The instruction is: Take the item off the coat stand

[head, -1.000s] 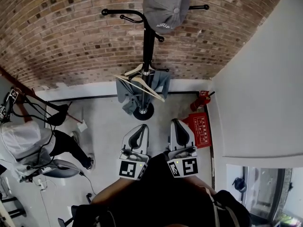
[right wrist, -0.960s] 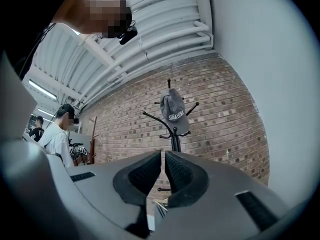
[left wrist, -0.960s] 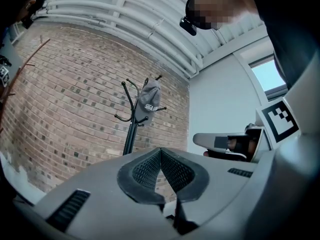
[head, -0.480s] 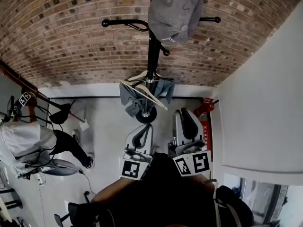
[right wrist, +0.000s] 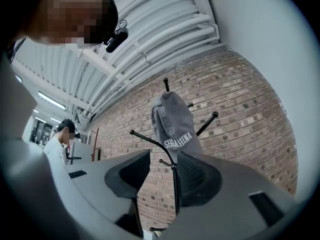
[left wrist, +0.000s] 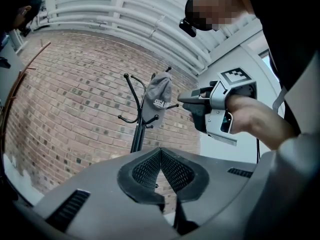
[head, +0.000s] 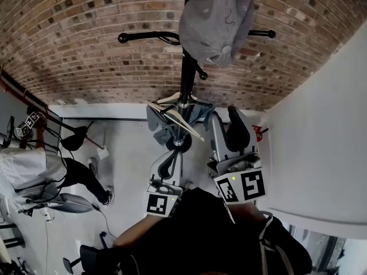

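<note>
A grey cap (head: 218, 22) hangs on an upper hook of the black coat stand (head: 186, 73) in front of the brick wall. My right gripper (head: 226, 124) is raised below the cap and apart from it. Its jaws have just been opening and stand open with nothing between them. In the right gripper view the cap (right wrist: 172, 124) and the stand's pole (right wrist: 175, 194) show beyond the gap of the right gripper (right wrist: 165, 171). My left gripper (head: 169, 165) is lower, near the stand's base, with its jaws shut and empty. The left gripper view shows the left gripper (left wrist: 161, 154), the cap (left wrist: 156, 101) and the right gripper (left wrist: 192, 104).
A wooden hanger (head: 175, 110) and a grey garment (head: 160, 125) hang lower on the stand. A white wall (head: 321, 125) is close on the right, with a red object (head: 258, 133) at its foot. A person (head: 28, 171) sits at the left by a chair.
My right gripper has risen towards the cap and its jaws have gone from shut to open. The left gripper has shifted forward a little and stayed shut.
</note>
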### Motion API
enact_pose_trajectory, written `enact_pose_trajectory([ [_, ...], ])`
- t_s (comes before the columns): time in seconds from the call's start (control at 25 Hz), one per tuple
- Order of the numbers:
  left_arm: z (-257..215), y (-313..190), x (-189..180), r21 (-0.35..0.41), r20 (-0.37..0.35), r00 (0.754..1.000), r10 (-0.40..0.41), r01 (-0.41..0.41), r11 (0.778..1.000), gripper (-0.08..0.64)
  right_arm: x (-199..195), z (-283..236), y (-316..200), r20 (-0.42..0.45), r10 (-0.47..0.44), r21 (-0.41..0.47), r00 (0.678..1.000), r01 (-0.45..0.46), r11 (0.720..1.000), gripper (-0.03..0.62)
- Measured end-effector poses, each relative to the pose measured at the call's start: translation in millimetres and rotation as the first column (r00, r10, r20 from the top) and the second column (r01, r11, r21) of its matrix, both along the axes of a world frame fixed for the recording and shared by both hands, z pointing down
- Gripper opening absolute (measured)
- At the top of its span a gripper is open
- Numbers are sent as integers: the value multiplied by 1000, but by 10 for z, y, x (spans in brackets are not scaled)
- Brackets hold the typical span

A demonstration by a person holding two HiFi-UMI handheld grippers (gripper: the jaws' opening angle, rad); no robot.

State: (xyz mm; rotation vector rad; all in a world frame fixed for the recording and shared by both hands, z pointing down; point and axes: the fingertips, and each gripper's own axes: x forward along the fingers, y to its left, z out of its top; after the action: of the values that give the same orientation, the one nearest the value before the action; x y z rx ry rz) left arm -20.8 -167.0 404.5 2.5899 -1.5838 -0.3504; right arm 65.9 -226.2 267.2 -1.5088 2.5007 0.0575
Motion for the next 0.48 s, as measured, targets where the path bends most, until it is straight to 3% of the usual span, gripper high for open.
enact_pose_trajectory([
  [0.2,158,-143,45,-21,53,998,16,-15,1000,17,33,-148,-286,-28,18,27,999,-18,999,156],
  [0.4,-26,-353,16,38,-38,999,5,-4,999,17,87,-335,-496,-33,42,55,999,-41,998,166],
  [0.48,-28,-418,18,26,-35,999,7,-6,1000,17,77,-402,-541,-39,46,72,998,-43,996,173],
])
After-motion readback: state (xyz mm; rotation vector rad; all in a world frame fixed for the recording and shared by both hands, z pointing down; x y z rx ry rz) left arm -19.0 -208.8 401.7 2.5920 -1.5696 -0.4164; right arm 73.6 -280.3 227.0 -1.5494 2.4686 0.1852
